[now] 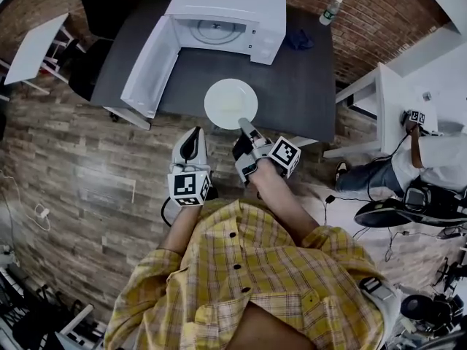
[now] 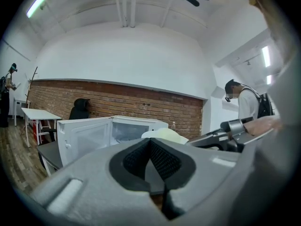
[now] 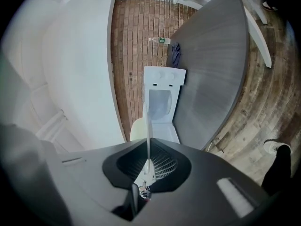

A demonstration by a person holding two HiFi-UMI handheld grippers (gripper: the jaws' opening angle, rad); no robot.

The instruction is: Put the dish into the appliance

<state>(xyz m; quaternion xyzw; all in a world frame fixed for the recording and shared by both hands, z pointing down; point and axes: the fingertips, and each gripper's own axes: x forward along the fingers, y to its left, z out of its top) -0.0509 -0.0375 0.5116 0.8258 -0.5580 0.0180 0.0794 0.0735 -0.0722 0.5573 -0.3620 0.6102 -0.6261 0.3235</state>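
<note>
A white round dish [image 1: 230, 102] hangs level over the near part of the dark table [image 1: 306, 86]. My right gripper [image 1: 246, 128] is shut on its near rim. In the right gripper view the dish [image 3: 148, 121] shows edge on, clamped between the pads [image 3: 162, 166]. The white microwave [image 1: 226, 17] stands at the table's far side, its door [image 1: 149, 68] swung open to the left and its cavity with the turntable showing. My left gripper [image 1: 193, 135] is held left of the dish, off the table, jaws closed together on nothing. From the left gripper view the microwave [image 2: 113, 131] and dish [image 2: 164, 134] lie ahead.
A plastic bottle [image 1: 330, 11] and a blue cloth [image 1: 298, 39] lie at the table's far right. White tables stand to the left [image 1: 33, 46] and right [image 1: 387, 100]. A person [image 1: 438, 159] sits on the right. Cables run over the wooden floor.
</note>
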